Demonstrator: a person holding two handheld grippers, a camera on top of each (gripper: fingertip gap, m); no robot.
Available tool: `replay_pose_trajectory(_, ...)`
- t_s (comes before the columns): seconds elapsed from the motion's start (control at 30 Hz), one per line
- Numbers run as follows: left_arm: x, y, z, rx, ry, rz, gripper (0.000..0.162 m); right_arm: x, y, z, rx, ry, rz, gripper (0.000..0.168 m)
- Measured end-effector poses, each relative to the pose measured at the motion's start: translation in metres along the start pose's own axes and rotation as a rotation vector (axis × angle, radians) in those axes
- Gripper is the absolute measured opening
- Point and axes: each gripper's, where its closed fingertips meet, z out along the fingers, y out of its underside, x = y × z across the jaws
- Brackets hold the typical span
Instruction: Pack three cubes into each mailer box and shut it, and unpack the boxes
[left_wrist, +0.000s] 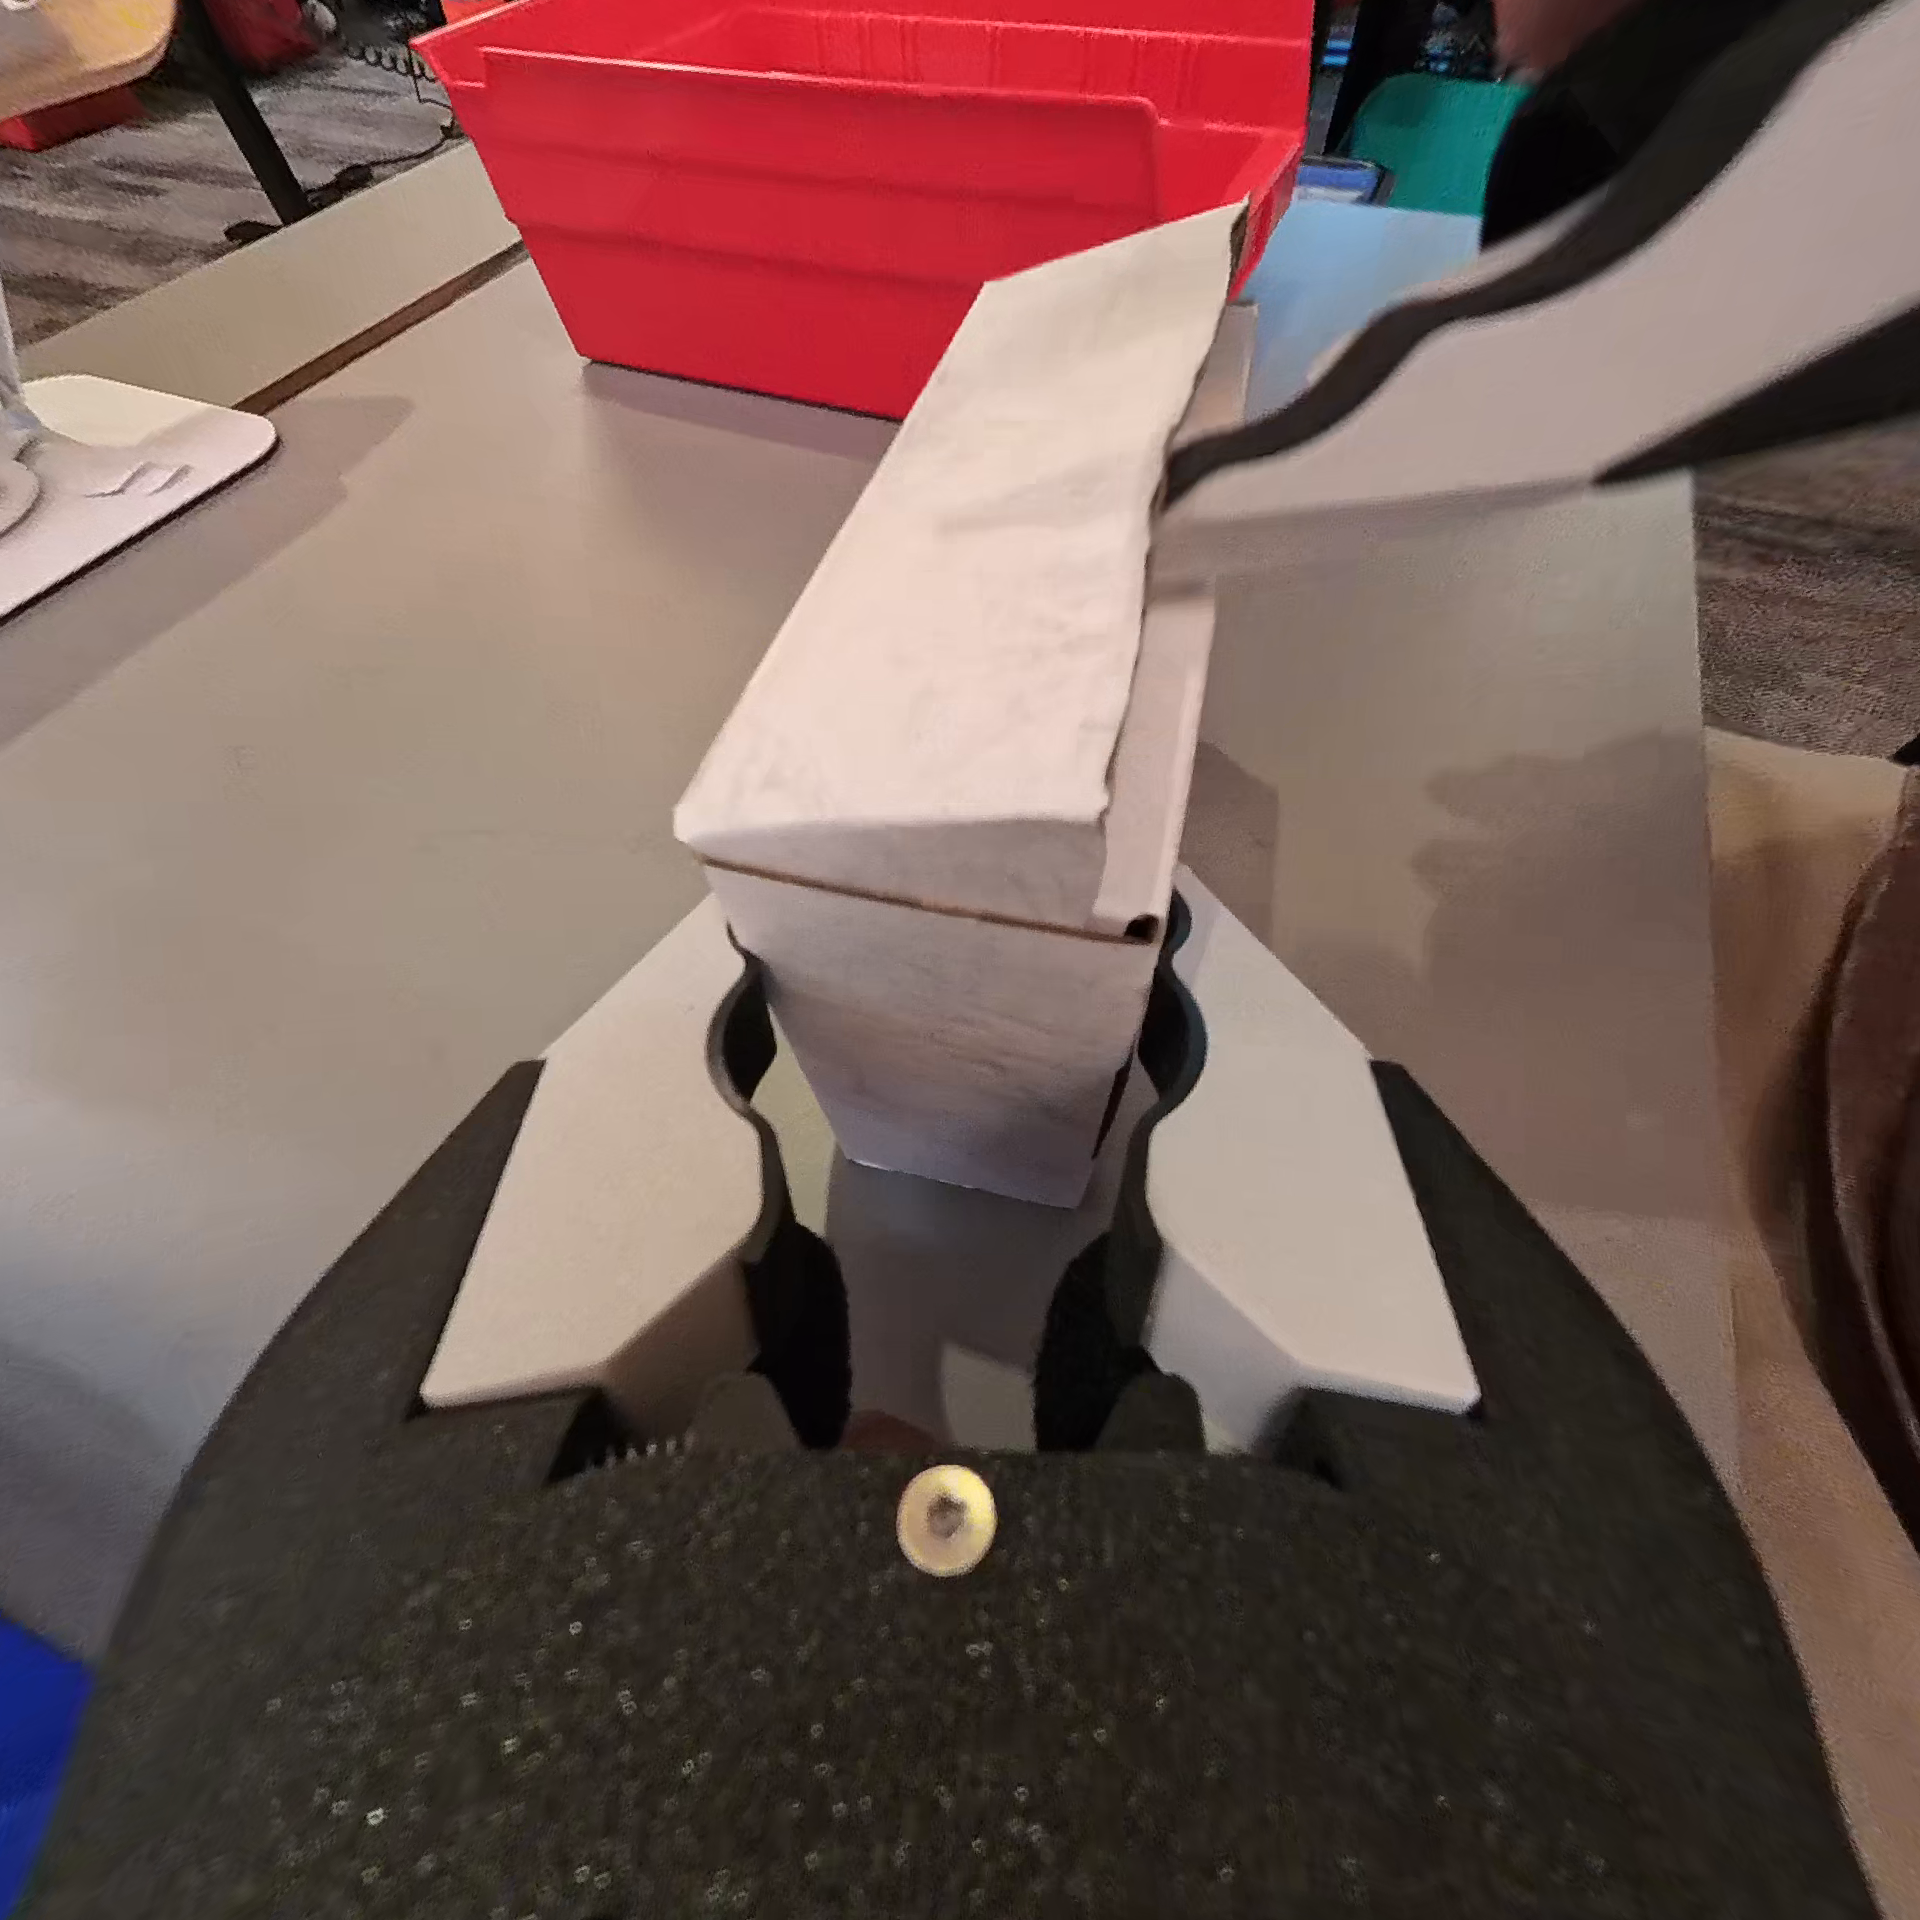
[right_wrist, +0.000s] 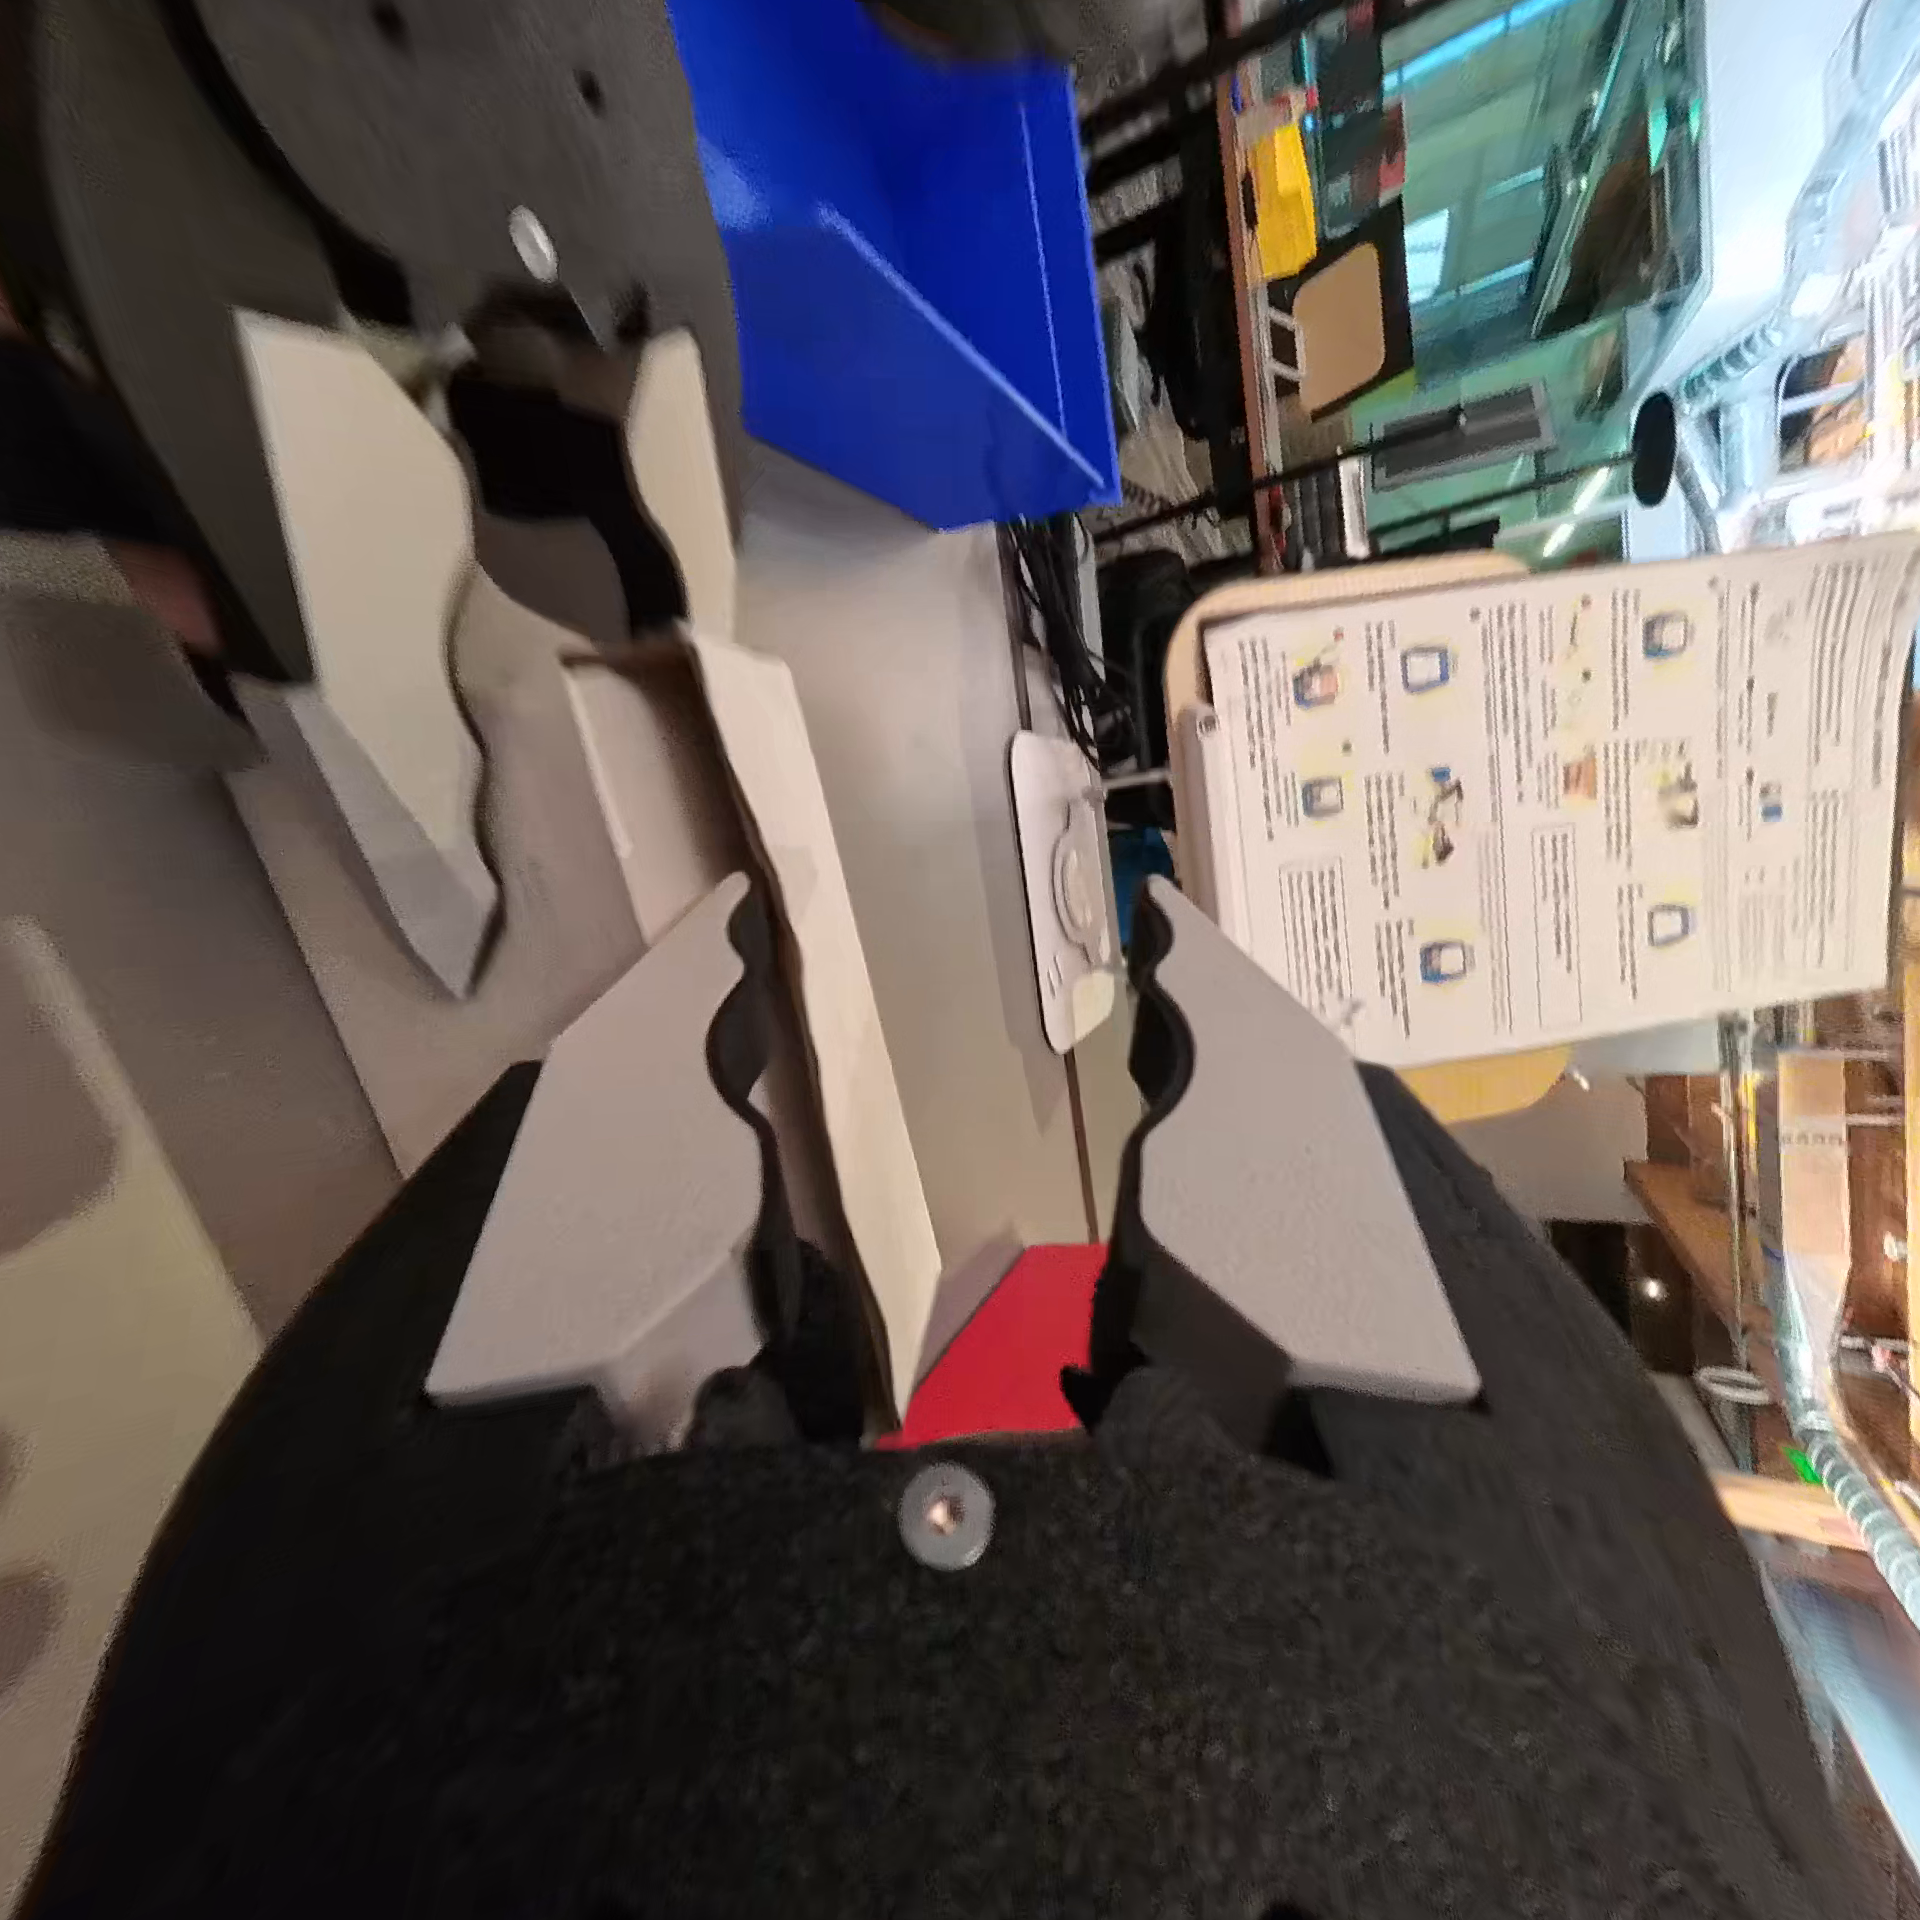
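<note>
- Left gripper (left_wrist: 951, 997) is clenched on the near end of the white mailer box (left_wrist: 966, 665); its two fingers press on the box's two side walls, and the box runs away from it toward 12 o'clock in the left wrist view.
- Right gripper (right_wrist: 940, 1049) is spread wide and grasps nothing. In its own view one finger (right_wrist: 623, 1101) lies against the lid edge of the box at about 10 o'clock; in the left wrist view it comes in from 2 o'clock and touches the right edge of the lid.
- Mailer box lid looks nearly down, but a thin gap shows at the near end, and the right wrist view shows the long edge a little apart. I judge the closing (or the opening) of this box is in hand; which one I cannot tell.
- No cubes are visible, so I cannot say whether the box is filled.
- Red bin (left_wrist: 873, 197) stands on the grey table (left_wrist: 416, 675) just behind the box, at 12 o'clock.
- Blue bin (right_wrist: 914, 270) shows at 12 o'clock in the right wrist view, beyond the left gripper.
</note>
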Motion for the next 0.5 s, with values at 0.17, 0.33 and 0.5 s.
replay_pose_trajectory(0.17, 0.000, 0.000, 0.000, 0.000, 0.008, 0.010, 0.068, 0.015, 0.050, -0.014, -0.064, 0.042, 0.022, 0.075)
replay_pose_trajectory(0.33, 0.001, 0.000, 0.000, -0.004, 0.005, 0.015, 0.069, 0.001, 0.045, -0.017, -0.083, -0.024, -0.045, 0.051)
replay_pose_trajectory(0.5, 0.002, -0.001, 0.001, -0.009, -0.015, 0.040, 0.069, -0.013, 0.020, -0.009, -0.088, -0.050, -0.148, 0.033)
